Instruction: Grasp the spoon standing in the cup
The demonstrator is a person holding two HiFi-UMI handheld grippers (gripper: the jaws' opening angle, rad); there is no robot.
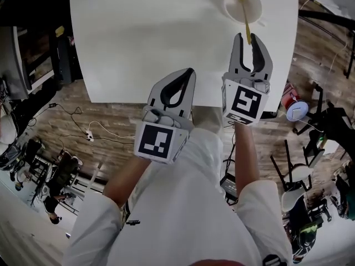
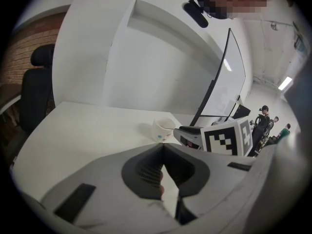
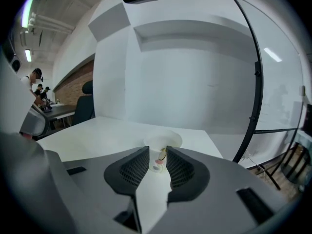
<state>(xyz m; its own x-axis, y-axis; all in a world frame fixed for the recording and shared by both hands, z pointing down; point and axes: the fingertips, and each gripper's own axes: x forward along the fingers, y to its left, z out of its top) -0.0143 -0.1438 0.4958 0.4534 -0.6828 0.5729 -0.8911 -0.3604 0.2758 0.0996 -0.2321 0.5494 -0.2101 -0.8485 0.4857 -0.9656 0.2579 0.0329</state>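
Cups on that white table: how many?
1. The cup stands toward the table's far right, a spoon in it, ahead of the right gripper. That gripper and the left gripper hide part of the table, so more may be hidden.

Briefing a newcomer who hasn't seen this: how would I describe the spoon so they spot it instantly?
Start at the white table; a lone white cup stands near its far right corner. The spoon is the thin yellow stick leaning out of it toward the right tongs, the only yellow thing there.
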